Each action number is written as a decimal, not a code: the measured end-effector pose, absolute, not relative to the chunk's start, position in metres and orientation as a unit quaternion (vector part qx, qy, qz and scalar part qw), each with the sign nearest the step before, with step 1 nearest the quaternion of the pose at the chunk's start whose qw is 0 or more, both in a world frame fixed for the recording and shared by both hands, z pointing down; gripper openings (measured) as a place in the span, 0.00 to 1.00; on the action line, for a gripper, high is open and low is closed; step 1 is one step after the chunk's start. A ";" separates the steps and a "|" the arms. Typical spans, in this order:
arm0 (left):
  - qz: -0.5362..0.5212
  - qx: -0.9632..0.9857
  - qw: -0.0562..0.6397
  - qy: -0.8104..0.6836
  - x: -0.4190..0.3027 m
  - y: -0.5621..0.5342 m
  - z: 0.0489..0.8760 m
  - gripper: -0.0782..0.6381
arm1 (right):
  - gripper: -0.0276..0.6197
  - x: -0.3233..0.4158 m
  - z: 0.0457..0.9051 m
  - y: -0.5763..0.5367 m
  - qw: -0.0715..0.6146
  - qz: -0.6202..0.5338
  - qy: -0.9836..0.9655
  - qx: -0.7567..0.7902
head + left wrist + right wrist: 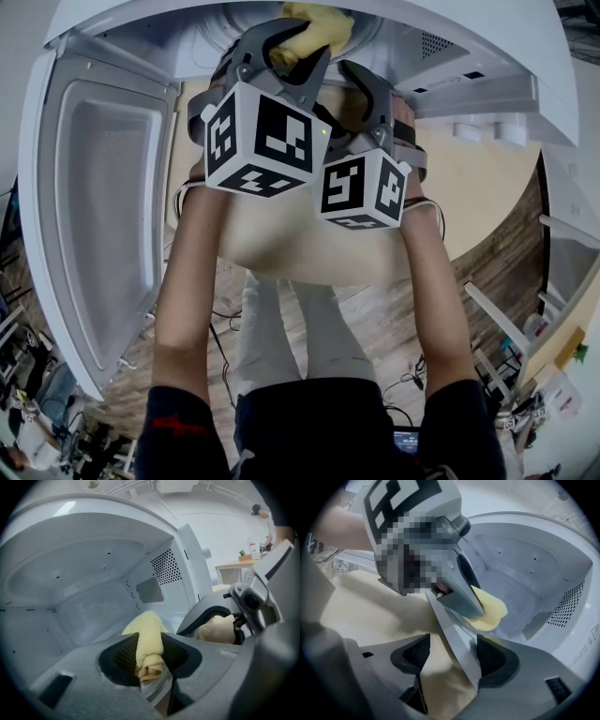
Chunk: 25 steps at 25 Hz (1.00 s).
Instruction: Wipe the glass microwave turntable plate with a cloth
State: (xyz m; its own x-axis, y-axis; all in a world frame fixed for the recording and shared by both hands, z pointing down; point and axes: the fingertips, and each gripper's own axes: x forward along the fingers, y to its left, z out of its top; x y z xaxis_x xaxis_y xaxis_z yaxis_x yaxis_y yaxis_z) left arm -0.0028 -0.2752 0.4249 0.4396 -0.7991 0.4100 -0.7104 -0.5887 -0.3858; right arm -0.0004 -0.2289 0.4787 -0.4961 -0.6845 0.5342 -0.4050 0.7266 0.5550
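1. Plate (454, 639): at the open mouth of the microwave (93, 573), seen edge-on as a thin grey strip slanting out over the beige surface (370, 616).
2. Cloth (148, 632): yellow, rolled, pinched tight in my left claw (149, 652). The free end looks to lie on the plate's far face.
3. Right claw (452, 658): jaws apart, plate rim running between them. It sits against one pad with a gap at the other, so I wouldn't call that a grip.
4. My read: close the right claw on the rim first. Glass is slick and would slide or tip under wiping load.
5. Then sweep left in flat arcs with light pressure, only cloth on the glass, never claw tips.
6. Cavity wall and door (103, 234) are close, so short strokes.
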 end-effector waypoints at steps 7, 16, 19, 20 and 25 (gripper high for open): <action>-0.282 -0.852 0.074 0.435 0.000 -0.274 0.424 0.28 | 0.47 0.000 0.479 -0.229 0.385 -0.181 -0.846 0.321; -0.283 -0.850 0.080 0.436 0.000 -0.274 0.424 0.28 | 0.47 0.000 0.479 -0.229 0.385 -0.181 -0.846 0.321; -0.284 -0.849 0.081 0.438 0.000 -0.274 0.425 0.28 | 0.47 0.000 0.479 -0.229 0.385 -0.181 -0.846 0.321; -0.283 -0.849 0.081 0.438 -0.001 -0.274 0.425 0.28 | 0.47 0.000 0.479 -0.229 0.385 -0.180 -0.846 0.321; -0.284 -0.846 0.081 0.444 -0.003 -0.276 0.425 0.28 | 0.47 0.000 0.479 -0.229 0.386 -0.181 -0.846 0.321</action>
